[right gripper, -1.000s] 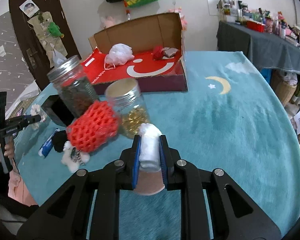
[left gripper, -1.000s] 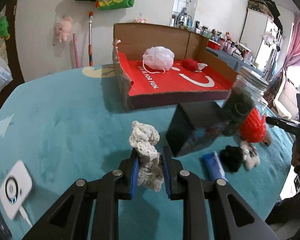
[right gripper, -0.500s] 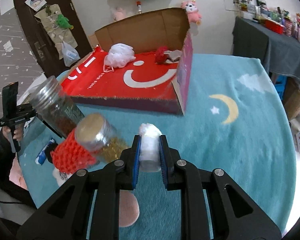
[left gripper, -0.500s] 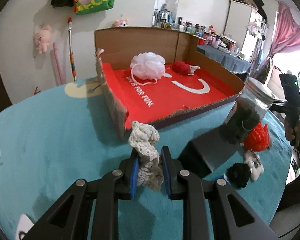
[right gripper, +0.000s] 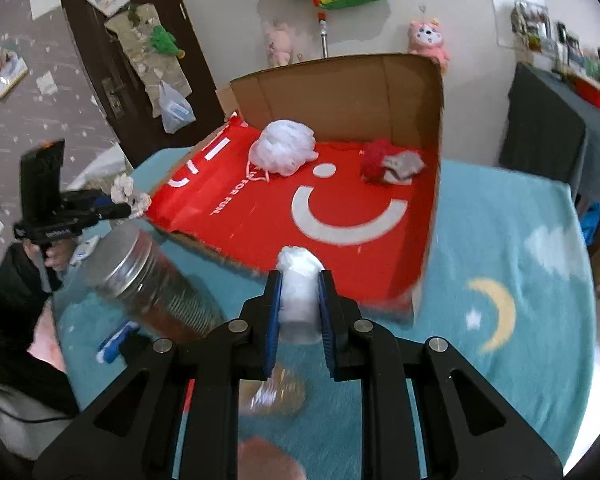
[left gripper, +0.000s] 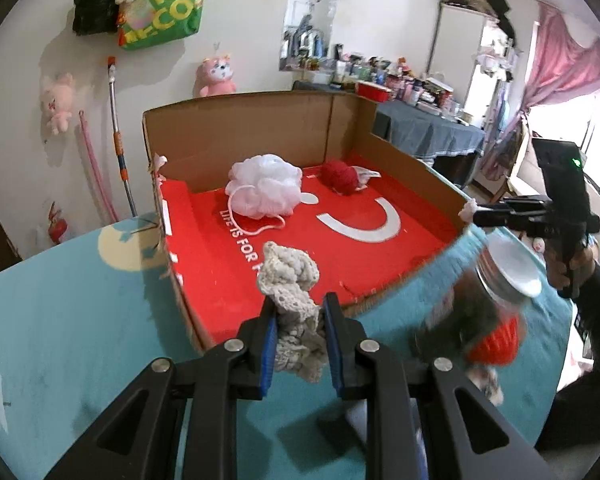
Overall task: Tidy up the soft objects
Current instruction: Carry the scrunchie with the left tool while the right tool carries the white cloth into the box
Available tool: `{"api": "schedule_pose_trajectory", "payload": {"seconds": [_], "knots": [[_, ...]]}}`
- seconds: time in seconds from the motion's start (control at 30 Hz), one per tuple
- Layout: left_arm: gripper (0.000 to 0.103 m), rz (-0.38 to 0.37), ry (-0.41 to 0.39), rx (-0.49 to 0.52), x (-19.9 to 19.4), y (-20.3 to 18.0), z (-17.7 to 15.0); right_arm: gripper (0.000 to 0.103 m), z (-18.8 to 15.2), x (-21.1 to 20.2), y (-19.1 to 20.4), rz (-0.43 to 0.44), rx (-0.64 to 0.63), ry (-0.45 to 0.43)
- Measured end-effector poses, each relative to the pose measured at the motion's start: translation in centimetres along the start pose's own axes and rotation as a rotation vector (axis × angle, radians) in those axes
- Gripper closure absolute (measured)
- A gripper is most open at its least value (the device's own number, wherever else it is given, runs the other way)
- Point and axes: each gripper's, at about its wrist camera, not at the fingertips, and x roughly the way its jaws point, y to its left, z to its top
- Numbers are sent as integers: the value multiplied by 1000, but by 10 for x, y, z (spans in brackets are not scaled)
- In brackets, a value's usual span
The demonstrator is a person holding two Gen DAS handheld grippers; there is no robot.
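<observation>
Bright daylit room, strong fisheye warp, motion blur low in both views
Light floods from the overexposed window (left gripper: 592,128) at the left view's right edge; both frames bend hard into black vignetted corners; the jar (left gripper: 488,300) and nearby clutter smear with motion, the cardboard box (right gripper: 420,300) corner too, while the box interior stays sharp

Rough cream crochet cloth (left gripper: 296,304), fluffy white mesh puff (left gripper: 265,191), matt brown cardboard box (left gripper: 240,140), brushed-metal jar lid (right gripper: 118,261).
</observation>
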Motion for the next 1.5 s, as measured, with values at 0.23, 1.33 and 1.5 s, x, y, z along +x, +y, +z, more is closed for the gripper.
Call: {"api": "schedule_pose_trajectory", "payload": {"seconds": [0.23,1.33,1.5], "knots": [[80,56,89,-52,43,1,35,86,51,44,-2,-131,-9,74],[70,305,314,-86,143,33,70,84,93,176,-41,-439,-7,401],[70,306,316,-83,146,33,67,83,93,177,-42,-444,-18,404]]}}
